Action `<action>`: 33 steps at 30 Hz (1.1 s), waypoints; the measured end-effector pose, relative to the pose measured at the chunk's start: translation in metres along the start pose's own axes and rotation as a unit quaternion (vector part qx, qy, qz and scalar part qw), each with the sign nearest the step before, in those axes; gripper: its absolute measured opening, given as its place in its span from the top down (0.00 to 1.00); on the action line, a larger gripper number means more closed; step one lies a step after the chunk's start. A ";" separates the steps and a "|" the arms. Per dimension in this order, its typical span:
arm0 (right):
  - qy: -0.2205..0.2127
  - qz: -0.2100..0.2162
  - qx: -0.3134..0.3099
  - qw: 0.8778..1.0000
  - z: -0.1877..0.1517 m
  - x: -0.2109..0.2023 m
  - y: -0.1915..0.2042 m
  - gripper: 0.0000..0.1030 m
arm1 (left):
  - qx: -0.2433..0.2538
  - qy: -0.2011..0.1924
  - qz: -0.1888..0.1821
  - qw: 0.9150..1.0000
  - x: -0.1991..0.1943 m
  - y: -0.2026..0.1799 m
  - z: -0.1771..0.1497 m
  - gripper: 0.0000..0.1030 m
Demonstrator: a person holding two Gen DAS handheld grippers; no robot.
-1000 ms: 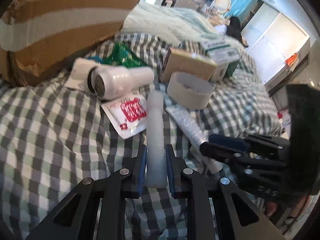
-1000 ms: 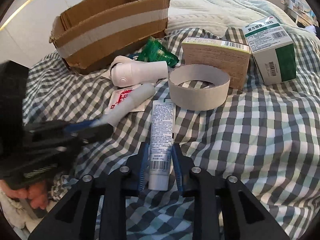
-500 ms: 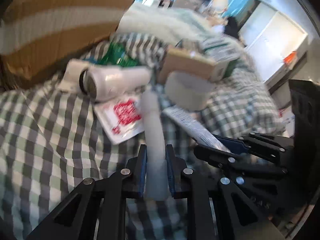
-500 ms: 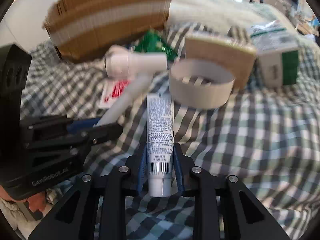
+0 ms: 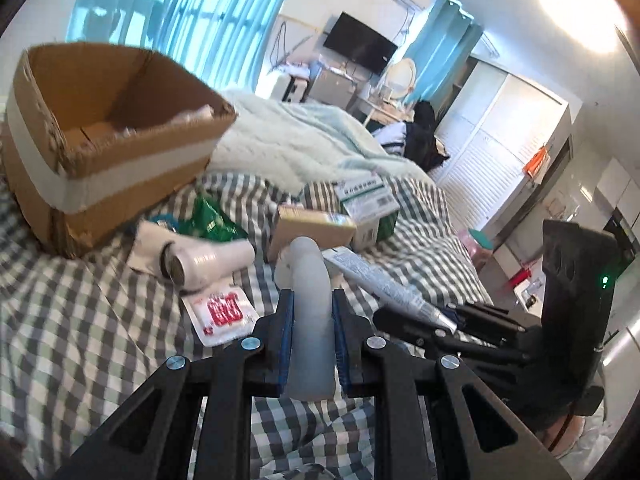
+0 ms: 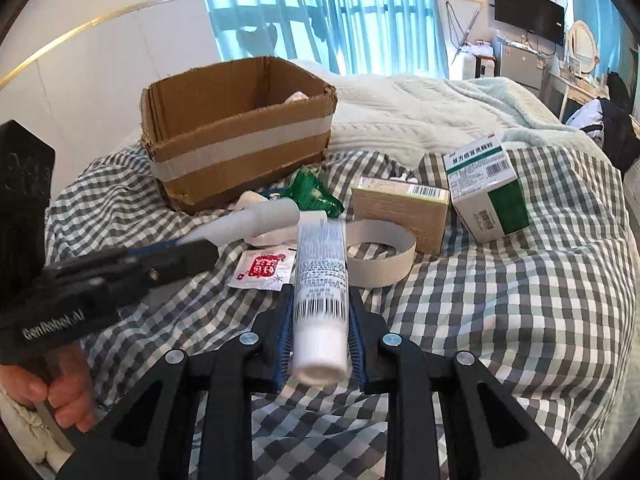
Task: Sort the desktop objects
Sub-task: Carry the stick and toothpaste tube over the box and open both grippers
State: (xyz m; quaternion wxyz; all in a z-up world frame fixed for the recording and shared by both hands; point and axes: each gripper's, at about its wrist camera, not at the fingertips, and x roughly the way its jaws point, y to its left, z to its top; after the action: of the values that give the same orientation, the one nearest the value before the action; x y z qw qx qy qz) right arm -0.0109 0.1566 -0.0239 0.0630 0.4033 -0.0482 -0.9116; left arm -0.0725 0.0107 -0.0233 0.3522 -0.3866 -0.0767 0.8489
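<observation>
My left gripper [image 5: 311, 304] is shut on a frosted white stick-shaped tube [image 5: 311, 320] and holds it above the checked bedspread [image 5: 80, 340]. It also shows in the right wrist view [image 6: 248, 222]. My right gripper [image 6: 320, 304] is shut on a white printed cream tube [image 6: 320, 276], cap toward the camera, lifted off the spread; in the left wrist view that tube [image 5: 376, 280] sits at right. An open cardboard box [image 6: 240, 128] stands at the back left, also seen in the left wrist view [image 5: 104, 136].
On the spread lie a white cylindrical device [image 5: 208, 260], a red-and-white sachet [image 6: 262, 268], a green packet [image 6: 312, 194], a cardboard tape ring [image 6: 380, 256], a tan box [image 6: 404, 208] and a green-and-white medicine box [image 6: 486, 192]. A pale quilt [image 6: 420, 108] lies behind.
Both grippers have risen and tilted upward with their tubes, lifting them off the bedspread. The box's open top and the room now show.
</observation>
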 end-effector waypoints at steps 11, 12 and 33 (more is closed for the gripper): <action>-0.037 0.023 -0.043 0.998 0.046 -0.020 0.025 0.77 | 0.003 -0.070 0.044 0.997 -0.037 0.009 0.057 0.82; -0.047 0.021 -0.050 0.997 0.053 -0.022 0.030 0.77 | -0.002 -0.077 0.051 0.996 -0.040 0.013 0.067 0.82; -0.015 0.082 -0.067 0.994 0.217 0.136 0.093 0.77 | -0.070 -0.107 0.183 0.975 -0.017 0.164 0.168 0.82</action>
State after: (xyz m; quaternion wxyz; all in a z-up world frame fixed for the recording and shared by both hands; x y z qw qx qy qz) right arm -0.2554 0.0523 0.0352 0.1639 0.3788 -0.0211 -0.9106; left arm -0.2728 -0.0981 0.0371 0.1528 -0.3251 -0.1014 0.9277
